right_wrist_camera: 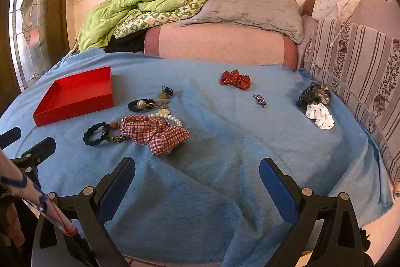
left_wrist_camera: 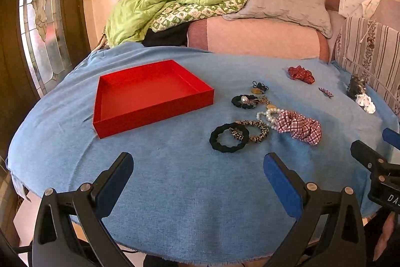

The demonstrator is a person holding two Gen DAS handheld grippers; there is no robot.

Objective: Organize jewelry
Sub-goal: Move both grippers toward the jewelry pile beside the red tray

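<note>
Evidently nothing has been sorted yet: the red tray [left_wrist_camera: 140,94] sits bare on the blue cloth [left_wrist_camera: 190,182], while every piece lies outside it. Just right of the tray is a cluster with the black hair tie [left_wrist_camera: 228,137], the leopard-print band [left_wrist_camera: 252,131], the pearl bracelet [left_wrist_camera: 268,116] and the checked scrunchie [left_wrist_camera: 300,126] touching or overlapping. Farther off lie the red bow [right_wrist_camera: 235,79], a small purple clip [right_wrist_camera: 259,99], and a dark scrunchie [right_wrist_camera: 314,94] beside a white one [right_wrist_camera: 320,115]. The left gripper [left_wrist_camera: 198,168] and right gripper [right_wrist_camera: 197,173] both hover spread wide, grasping nothing.
</note>
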